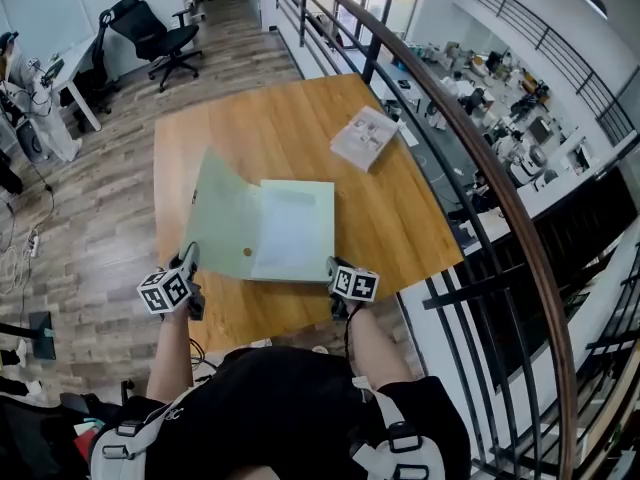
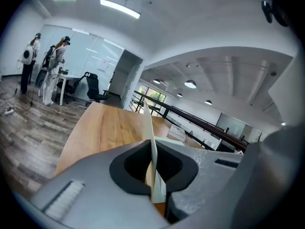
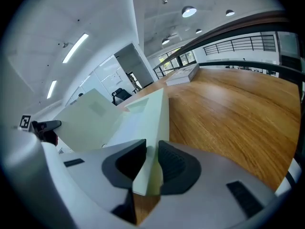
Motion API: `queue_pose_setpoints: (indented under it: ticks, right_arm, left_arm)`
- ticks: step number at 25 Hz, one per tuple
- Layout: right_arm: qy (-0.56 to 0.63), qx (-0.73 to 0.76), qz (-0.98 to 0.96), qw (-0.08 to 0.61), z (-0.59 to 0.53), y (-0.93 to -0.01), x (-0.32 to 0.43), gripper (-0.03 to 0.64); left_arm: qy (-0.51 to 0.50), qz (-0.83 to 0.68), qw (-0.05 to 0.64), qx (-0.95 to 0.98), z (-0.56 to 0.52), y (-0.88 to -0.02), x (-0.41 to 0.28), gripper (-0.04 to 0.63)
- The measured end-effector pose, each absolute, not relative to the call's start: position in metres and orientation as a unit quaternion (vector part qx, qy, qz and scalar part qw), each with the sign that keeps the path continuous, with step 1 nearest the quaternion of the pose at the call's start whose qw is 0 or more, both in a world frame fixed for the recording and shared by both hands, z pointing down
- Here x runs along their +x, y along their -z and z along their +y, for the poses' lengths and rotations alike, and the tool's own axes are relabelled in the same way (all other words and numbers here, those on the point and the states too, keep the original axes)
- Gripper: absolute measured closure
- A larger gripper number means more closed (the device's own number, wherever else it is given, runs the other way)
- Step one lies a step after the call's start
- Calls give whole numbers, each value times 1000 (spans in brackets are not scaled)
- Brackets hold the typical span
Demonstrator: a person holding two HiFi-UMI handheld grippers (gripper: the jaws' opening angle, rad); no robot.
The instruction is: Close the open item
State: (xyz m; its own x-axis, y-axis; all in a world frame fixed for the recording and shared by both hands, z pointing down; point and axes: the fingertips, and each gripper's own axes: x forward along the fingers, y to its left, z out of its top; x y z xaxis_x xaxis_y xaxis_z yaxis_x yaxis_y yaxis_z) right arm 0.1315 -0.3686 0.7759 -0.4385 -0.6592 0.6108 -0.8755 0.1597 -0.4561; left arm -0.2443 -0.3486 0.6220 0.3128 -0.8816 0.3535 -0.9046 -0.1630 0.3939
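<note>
A pale green folder [image 1: 265, 230] is seen lying open on the wooden desk [image 1: 270, 138], close to the desk's 6 o'clock edge, just in front of the person. Its right half is laid flat with a white sheet on it; its left cover [image 1: 222, 213] is raised off the wood and tilted out toward 9 o'clock.

The left claw [image 1: 188, 268] is pressed together on the near corner of that raised cover. In the left gripper view the thin green board [image 2: 148, 128] is seen edge-on, pinched between the dark pads. The cover is probably gripped at its free corner, far from the spine, so that it can be swung over with little effort.

The right claw [image 1: 335, 273] is closed on the near corner of the flat half at about 5 o'clock of the folder. In the right gripper view the corner [image 3: 145, 175] is wedged between the pads. This grip seems meant as an anchor, so that the folder is not dragged across the desk while the other side is turned.

The closing is judged to be just begun: the cover is lifted, not yet brought over. A thin booklet [image 1: 365, 136] lies well apart at 1 o'clock, out of the cover's path.
</note>
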Motion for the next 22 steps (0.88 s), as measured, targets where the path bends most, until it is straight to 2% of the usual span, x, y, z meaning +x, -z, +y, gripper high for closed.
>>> queue_pose_setpoints:
  ticks: [6, 15, 22]
  right_arm:
    - [-403, 488, -762, 135, -359, -777, 103, 534]
    - [-404, 475, -771, 130, -348, -774, 79, 532]
    - [-413, 474, -768, 121, -349, -776, 80, 532]
  left_arm:
    - [-84, -546, 210, 807, -353, -599, -201, 589]
    - [-103, -449, 216, 861, -356, -602, -127, 574]
    - [-165, -357, 220, 893, -349, -634, -52, 563]
